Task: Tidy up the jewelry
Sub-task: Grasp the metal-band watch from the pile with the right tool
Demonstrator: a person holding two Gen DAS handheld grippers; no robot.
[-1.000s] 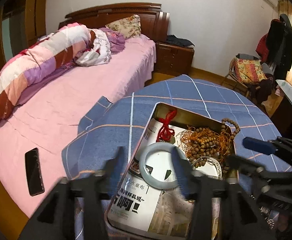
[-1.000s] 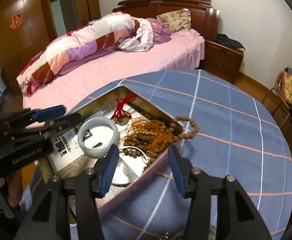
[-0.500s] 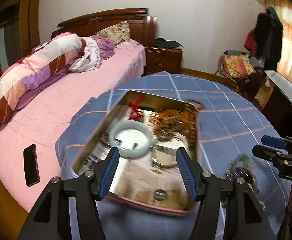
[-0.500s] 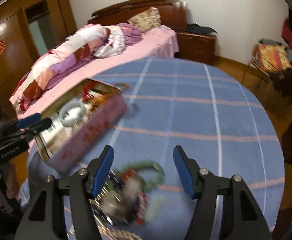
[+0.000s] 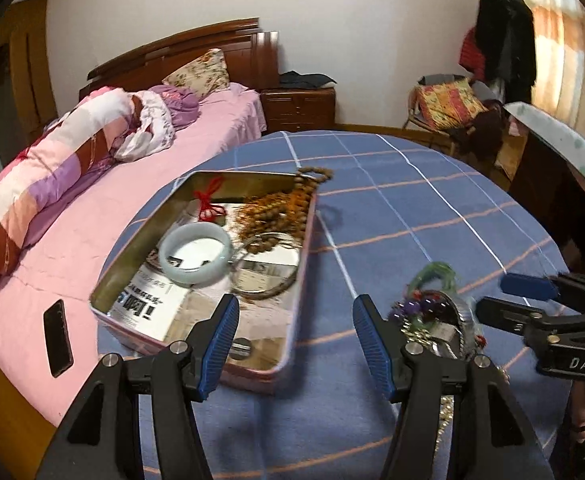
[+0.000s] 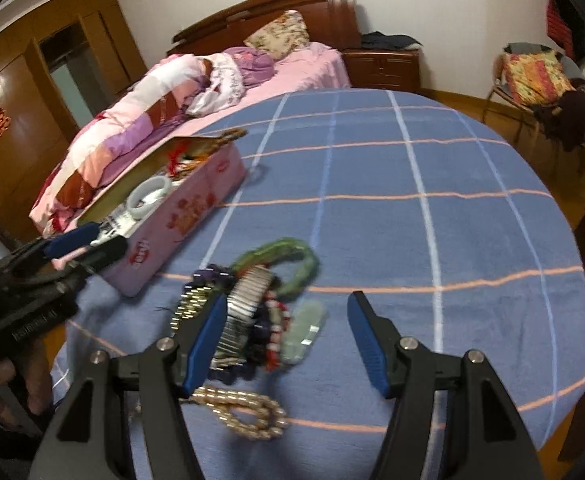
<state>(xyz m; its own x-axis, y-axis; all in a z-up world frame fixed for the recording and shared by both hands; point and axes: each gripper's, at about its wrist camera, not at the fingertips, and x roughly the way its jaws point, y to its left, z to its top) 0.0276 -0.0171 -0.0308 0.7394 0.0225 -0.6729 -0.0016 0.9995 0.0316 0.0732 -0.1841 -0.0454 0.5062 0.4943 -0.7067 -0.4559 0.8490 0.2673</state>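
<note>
A pink metal tin (image 5: 292, 312) (image 6: 196, 208) lies open on the blue checked tablecloth. In it are a pale jade bangle (image 5: 194, 254) (image 6: 149, 197), brown wooden beads (image 5: 280, 210), a red knot charm (image 5: 209, 204) and a paper sheet. A pile of loose jewelry (image 6: 252, 312) (image 5: 432, 312) lies on the cloth, with a green bracelet (image 6: 292, 256), a metal watch band (image 6: 248, 300) and a gold bead strand (image 6: 248, 412). My left gripper (image 5: 294, 344) is open and empty at the tin's near right corner. My right gripper (image 6: 286, 344) is open and empty just above the pile.
The round table (image 6: 412, 220) stands beside a pink bed (image 5: 92, 220) with a rolled quilt. A black phone (image 5: 57, 336) lies on the bed. A chair with a cushion (image 6: 536, 76) and a nightstand (image 5: 298, 108) stand at the back.
My left gripper drew back from the bangle in the tin, open and empty. My right gripper swung away from the tin and over to the loose jewelry pile.
</note>
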